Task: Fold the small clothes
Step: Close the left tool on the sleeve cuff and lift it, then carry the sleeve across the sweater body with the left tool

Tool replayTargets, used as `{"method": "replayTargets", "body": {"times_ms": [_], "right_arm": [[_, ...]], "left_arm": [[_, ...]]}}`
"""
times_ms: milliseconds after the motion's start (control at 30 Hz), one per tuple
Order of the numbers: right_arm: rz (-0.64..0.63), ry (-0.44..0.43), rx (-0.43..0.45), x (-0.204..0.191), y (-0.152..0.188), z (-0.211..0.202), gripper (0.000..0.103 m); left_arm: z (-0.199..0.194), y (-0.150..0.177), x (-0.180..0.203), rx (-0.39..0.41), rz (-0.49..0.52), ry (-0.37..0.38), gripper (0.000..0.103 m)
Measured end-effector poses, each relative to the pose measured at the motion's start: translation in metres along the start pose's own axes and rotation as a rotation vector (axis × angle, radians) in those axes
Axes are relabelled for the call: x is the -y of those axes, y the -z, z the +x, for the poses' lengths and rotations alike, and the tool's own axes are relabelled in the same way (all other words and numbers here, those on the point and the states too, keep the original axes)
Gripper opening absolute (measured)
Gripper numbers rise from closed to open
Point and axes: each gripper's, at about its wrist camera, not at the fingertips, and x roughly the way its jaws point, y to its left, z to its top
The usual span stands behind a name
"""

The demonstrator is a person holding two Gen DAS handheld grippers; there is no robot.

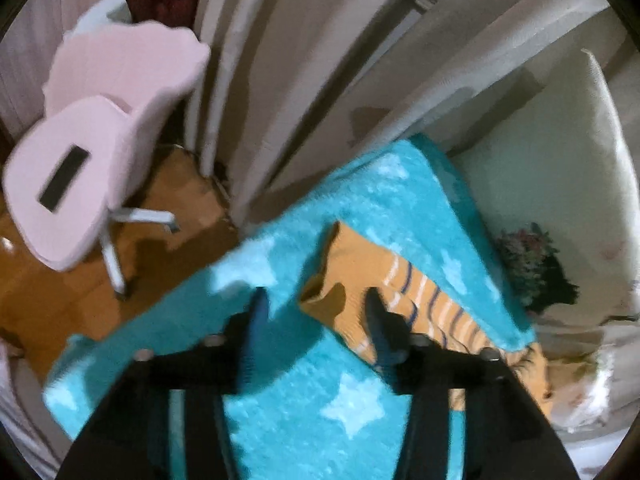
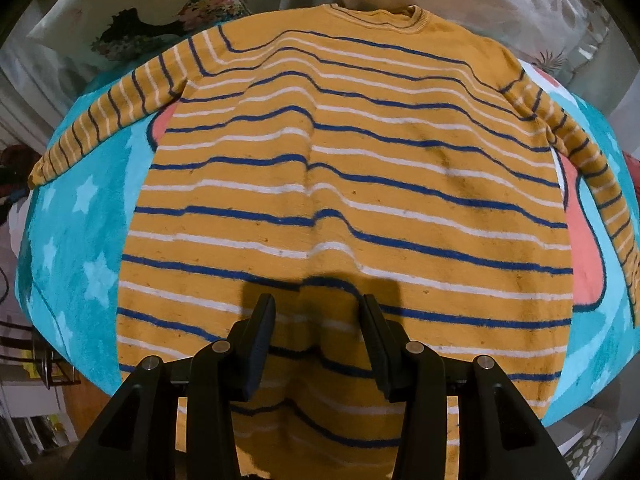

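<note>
At the far left of the left wrist view a pale pink swivel chair (image 1: pixel 96 152) stood on a wooden floor (image 1: pixel 52 300), with a dark flat object (image 1: pixel 64 180) lying on its seat; the picture was blurred. To its right, off-white curtains (image 1: pixel 280 60) hung down behind a teal blanket with white stars (image 1: pixel 280 400). The left gripper (image 1: pixel 316 300) pointed down at that blanket with its jaws apart and nothing pressed between them; the mustard cuff of a sleeve (image 1: pixel 352 268) lay just beyond its right finger, whether touching could not be told. Farther right a floral pillow (image 1: pixel 532 268) sat against a pale surface. In the right wrist view the yellow striped sweater (image 2: pixel 340 168) lay spread flat on the same blanket (image 2: pixel 76 240), neckline away from the camera, one sleeve reaching out left and the other draped along the right side over a coral-pink patch (image 2: pixel 584 256). The right gripper (image 2: pixel 318 304) hovered over the lower part of the sweater, near its hem, jaws apart; a raised fold of the fabric stood between them, not visibly pinched.
</note>
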Motion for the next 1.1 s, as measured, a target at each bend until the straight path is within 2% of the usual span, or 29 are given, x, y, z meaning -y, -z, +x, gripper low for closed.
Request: {"method": "replayTargets", "body": {"times_ms": [200, 233, 333, 433, 467, 500, 533, 600, 667, 800, 967, 1100], "right_arm": [[0.000, 0.009, -0.008, -0.004, 0.000, 0.002, 0.047], [-0.003, 0.011, -0.006, -0.005, 0.000, 0.002, 0.047], [-0.010, 0.017, 0.001, -0.007, 0.002, -0.001, 0.047], [-0.007, 0.016, 0.007, -0.005, 0.007, -0.005, 0.047], [-0.004, 0.017, 0.010, -0.004, 0.007, -0.006, 0.047], [-0.001, 0.018, 0.014, -0.001, 0.009, -0.008, 0.047], [0.004, 0.019, 0.018, 0.001, 0.010, -0.009, 0.047], [0.019, 0.022, 0.029, 0.005, 0.013, -0.012, 0.047], [0.029, 0.025, 0.038, 0.010, 0.015, -0.014, 0.047], [0.054, 0.027, 0.058, 0.019, 0.019, -0.016, 0.047], [0.108, 0.006, 0.086, 0.042, 0.015, -0.021, 0.047], [0.132, -0.015, 0.119, 0.064, 0.005, -0.025, 0.047]], "left_arm": [[0.031, 0.010, 0.014, -0.069, 0.028, 0.109, 0.052], [0.034, 0.012, 0.016, -0.071, 0.031, 0.115, 0.053], [0.039, 0.010, 0.024, -0.042, 0.023, 0.120, 0.063], [0.043, 0.004, 0.029, -0.039, -0.003, 0.088, 0.063], [0.043, 0.002, 0.031, -0.038, -0.006, 0.075, 0.047], [0.043, 0.001, 0.033, -0.045, -0.005, 0.059, 0.016], [0.044, -0.001, 0.035, -0.062, -0.003, 0.063, 0.011], [0.035, 0.001, 0.042, -0.048, -0.001, 0.066, 0.011], [0.019, 0.006, 0.056, -0.015, 0.053, 0.075, 0.011], [-0.014, 0.032, 0.097, 0.013, 0.146, 0.164, 0.011], [-0.039, 0.086, 0.160, -0.030, 0.210, 0.315, 0.010], [-0.045, 0.150, 0.231, -0.092, 0.289, 0.424, 0.010]]}}
